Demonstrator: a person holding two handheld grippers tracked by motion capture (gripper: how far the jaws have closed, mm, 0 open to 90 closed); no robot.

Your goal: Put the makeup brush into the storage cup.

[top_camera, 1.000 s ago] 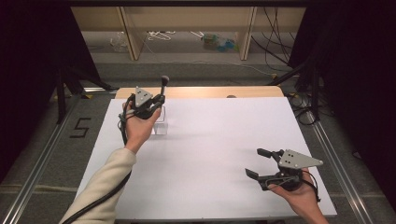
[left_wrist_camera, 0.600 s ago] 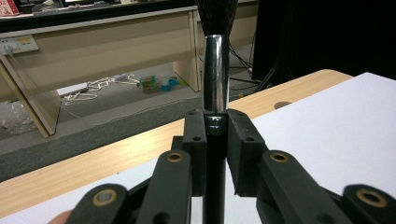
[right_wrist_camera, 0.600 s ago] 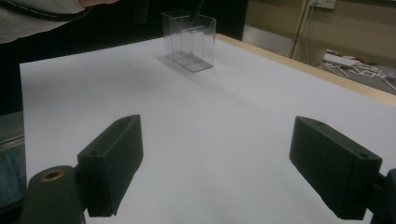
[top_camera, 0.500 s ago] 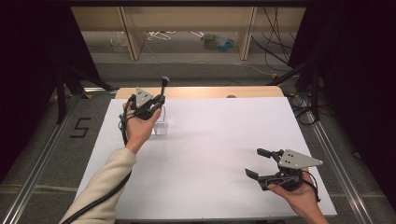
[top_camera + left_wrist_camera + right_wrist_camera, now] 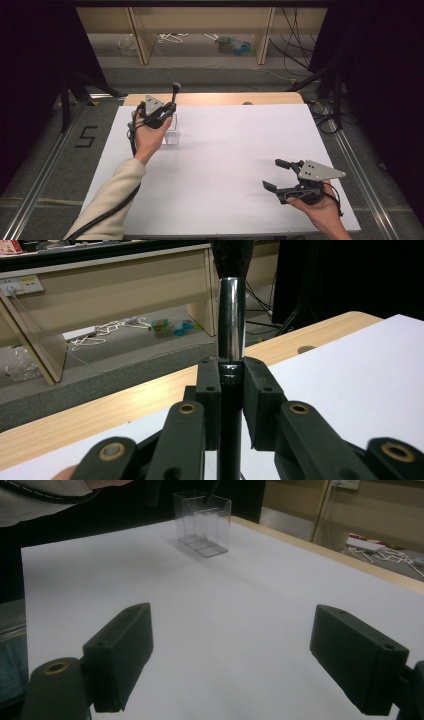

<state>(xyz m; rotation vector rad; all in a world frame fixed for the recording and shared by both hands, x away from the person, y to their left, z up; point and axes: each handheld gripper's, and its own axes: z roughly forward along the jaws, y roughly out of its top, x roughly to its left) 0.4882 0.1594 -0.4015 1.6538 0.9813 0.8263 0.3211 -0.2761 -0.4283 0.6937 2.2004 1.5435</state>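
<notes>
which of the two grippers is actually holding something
The left gripper, by the clear box: its jaws clamp an upright makeup brush. The right gripper is open, holding nothing.

Table (image 5: 225, 165) has a white top with a light wood strip (image 5: 215, 98) along the far edge; grey carpet floor (image 5: 210, 75) all round (a "5" (image 5: 86, 136) marked on it at the left); beige wooden shelving (image 5: 200, 20) at the back with loose cables (image 5: 172, 37) tangled underneath; black curtains (image 5: 35, 65) on both sides; metal rails (image 5: 35, 185) run along the floor.
</notes>
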